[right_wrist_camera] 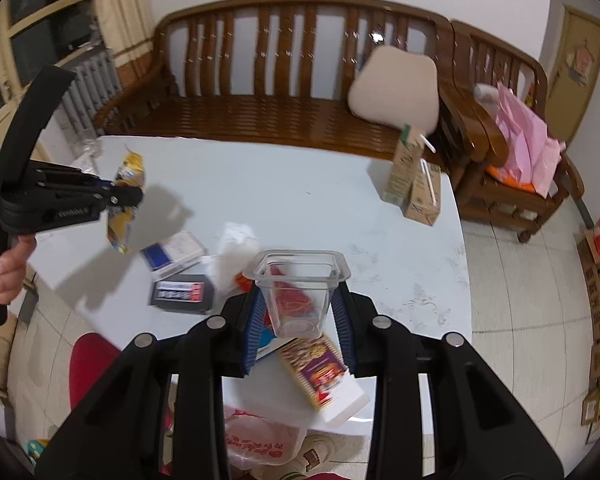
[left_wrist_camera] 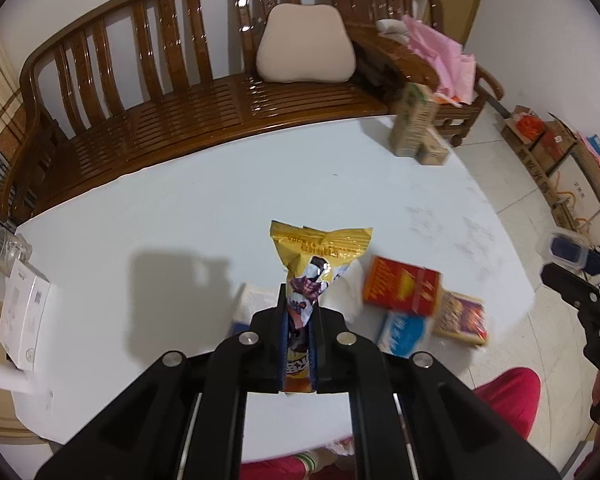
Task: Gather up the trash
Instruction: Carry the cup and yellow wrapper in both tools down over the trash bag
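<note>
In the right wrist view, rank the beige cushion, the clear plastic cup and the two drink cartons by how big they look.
1. beige cushion, though it sits farthest off.
2. clear plastic cup, enlarged by nearness: it is clamped in the right hand-held gripper.
3. Two drink cartons; they look roughly alike, so no order between them.

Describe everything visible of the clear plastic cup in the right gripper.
The clear plastic cup is a small see-through tub with a squarish, flared rim and walls tapering to a narrower base. It looks like thin rigid plastic and seems empty. It sits roughly upright, mouth tipped slightly toward the bench, held off the white table. The right gripper is shut on it, its blue-ribbed fingers pressing opposite side walls below the rim. Through it show the coloured packets lying underneath.
</note>
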The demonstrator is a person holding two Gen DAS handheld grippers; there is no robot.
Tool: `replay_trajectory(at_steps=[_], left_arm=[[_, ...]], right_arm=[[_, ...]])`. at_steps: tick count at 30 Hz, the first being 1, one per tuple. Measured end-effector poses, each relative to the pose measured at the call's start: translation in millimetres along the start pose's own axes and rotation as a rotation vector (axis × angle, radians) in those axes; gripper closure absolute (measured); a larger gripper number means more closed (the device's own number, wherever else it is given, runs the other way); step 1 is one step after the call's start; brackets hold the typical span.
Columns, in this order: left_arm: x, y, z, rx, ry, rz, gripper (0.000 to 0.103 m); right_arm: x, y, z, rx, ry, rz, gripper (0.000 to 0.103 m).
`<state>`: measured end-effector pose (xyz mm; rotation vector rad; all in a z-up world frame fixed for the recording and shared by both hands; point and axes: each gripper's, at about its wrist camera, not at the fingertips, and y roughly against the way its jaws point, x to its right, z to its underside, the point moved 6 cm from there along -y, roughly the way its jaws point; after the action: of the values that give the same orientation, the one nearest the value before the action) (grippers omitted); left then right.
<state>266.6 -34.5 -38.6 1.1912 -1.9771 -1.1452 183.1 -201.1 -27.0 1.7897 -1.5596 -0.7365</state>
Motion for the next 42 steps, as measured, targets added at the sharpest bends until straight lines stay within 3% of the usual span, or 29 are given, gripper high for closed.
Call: replay_trajectory(at_steps=[8, 22, 31, 42], left_arm=[[32.8, 32.5, 45.5, 0.041, -0.047, 0.029, 0.095], [73.3, 23.0, 132.8, 0.01, -0.039, 0.12, 0.095], [91.8, 8.1, 173.0, -0.003, -0.029, 0.147, 0.095], [104.1, -38.7, 217.9, -0.078, -0.006, 0.154, 0.095]], right_arm=[[-41.2, 40.4, 28.0, 0.049, 0.072, -0.016, 0.071], [-79.3, 57.0, 92.4, 0.042, 0.118, -0.02, 0.071], [-98.0, 43.1, 135.2, 0.015, 0.147, -0.036, 0.071], [-102.1, 11.4, 188.7, -0.033, 0.135, -0.018, 0.071]])
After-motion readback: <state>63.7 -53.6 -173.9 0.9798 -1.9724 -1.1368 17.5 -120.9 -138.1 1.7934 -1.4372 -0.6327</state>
